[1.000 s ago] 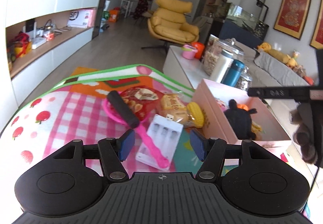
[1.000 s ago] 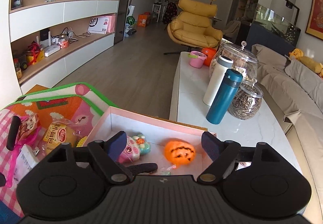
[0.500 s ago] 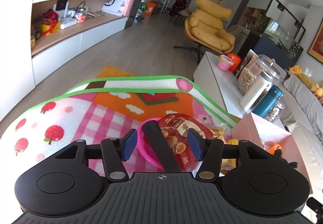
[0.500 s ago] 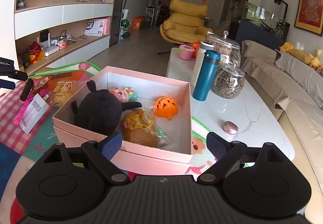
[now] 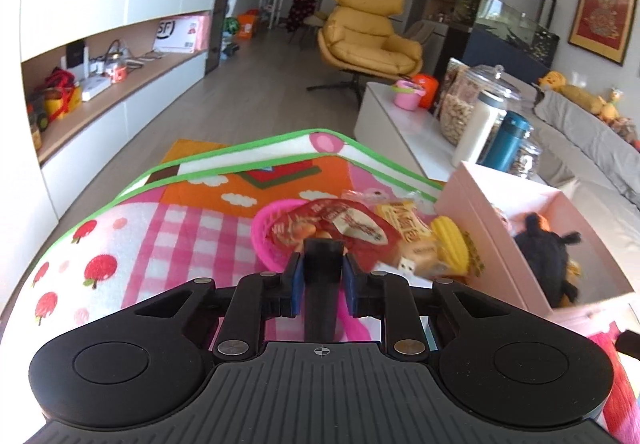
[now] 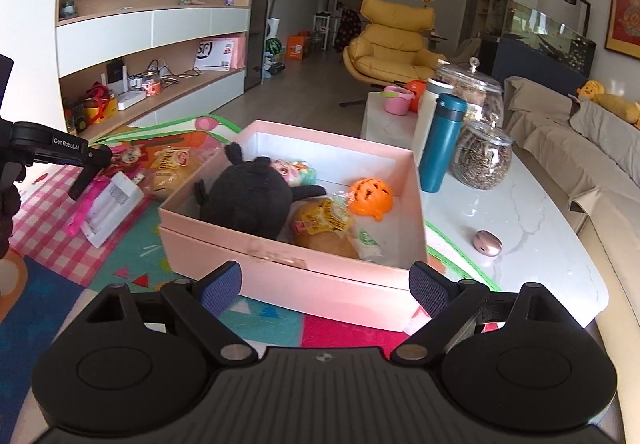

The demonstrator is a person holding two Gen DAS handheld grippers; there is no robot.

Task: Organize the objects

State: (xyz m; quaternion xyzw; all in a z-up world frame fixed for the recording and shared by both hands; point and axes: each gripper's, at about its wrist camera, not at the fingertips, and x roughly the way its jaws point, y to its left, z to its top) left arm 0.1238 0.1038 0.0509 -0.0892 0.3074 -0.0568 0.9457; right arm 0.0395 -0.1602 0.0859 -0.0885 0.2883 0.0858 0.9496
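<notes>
Black and blocky, the handle (image 5: 322, 264) of a pink tool sits clamped between the blue pads of my left gripper (image 5: 321, 284), whose jaws have just been closing on it, above the pink checked mat (image 5: 192, 232). Just right lie a red snack bag (image 5: 340, 228) and the pink box (image 6: 320, 280) holding a black plush toy (image 6: 250, 196). My right gripper (image 6: 325, 286) hangs wide apart, empty, before the box's near wall.

Checked mat (image 5: 192, 228) at left of frame lies bare; snack packets (image 5: 360, 224) and pink box (image 5: 472, 212) crowd centre-right.
</notes>
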